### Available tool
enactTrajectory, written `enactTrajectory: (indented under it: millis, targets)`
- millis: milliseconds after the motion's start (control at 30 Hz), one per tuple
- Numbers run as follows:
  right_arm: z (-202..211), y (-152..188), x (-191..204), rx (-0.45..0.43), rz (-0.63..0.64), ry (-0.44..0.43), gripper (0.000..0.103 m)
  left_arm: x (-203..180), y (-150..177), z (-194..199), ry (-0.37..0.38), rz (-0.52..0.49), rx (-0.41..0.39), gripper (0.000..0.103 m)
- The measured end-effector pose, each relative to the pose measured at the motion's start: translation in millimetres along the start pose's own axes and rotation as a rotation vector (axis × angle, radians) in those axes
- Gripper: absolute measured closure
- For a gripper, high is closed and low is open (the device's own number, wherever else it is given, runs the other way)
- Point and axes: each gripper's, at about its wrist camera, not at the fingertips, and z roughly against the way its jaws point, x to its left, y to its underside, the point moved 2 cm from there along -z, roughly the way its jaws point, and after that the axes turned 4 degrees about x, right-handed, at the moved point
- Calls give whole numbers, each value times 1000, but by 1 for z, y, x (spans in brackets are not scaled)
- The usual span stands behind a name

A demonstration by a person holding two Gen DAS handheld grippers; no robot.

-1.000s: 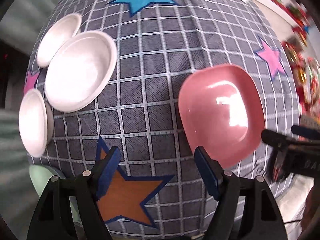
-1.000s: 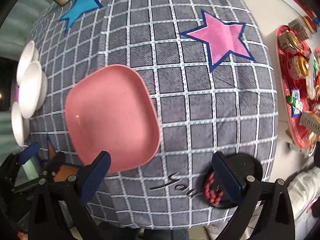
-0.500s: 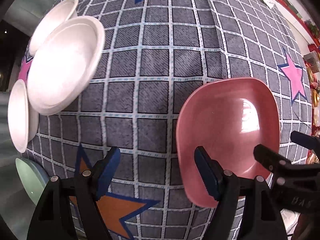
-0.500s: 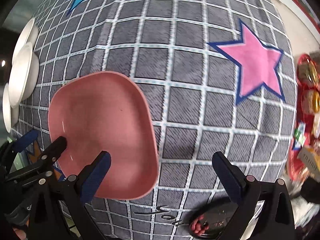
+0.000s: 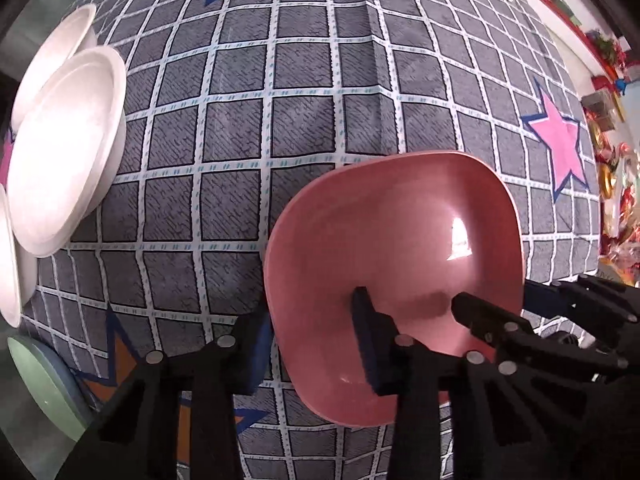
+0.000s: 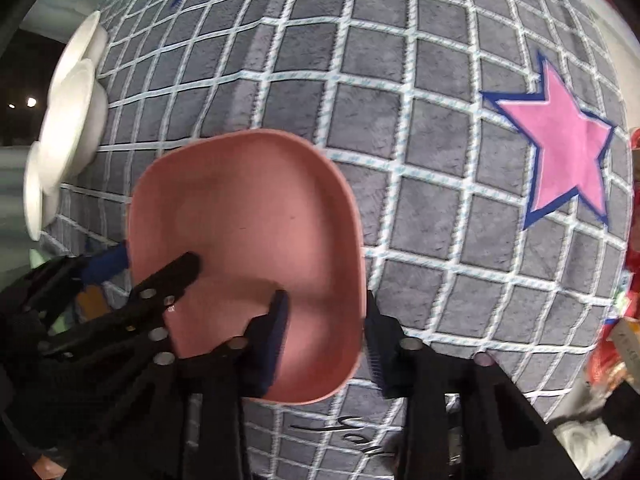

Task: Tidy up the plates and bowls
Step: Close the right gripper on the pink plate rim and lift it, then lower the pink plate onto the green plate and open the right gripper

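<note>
Gridded fuzzy cloth (image 5: 280, 128) bears glossy rounded-square pink plate (image 5: 400, 232).

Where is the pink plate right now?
The pink plate lies on the checked cloth, low centre-right in the left wrist view, between the white plates and the pink star; both grippers straddle its opposite rims.
</note>
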Motion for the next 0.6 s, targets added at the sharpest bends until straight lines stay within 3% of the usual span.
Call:
enactTrajectory:
  millis: [133,300,600]
  targets:
    - [-3,6,0,24,0,-34,66,-13,1,0,-20,20,18,66]
    - [-13,37,12,52,36,-58,66,-16,35,-1,-96,23,-1,66]
    - [-44,81,37,112,88,-74,66,-15,85,-24,-144,26,24,66]
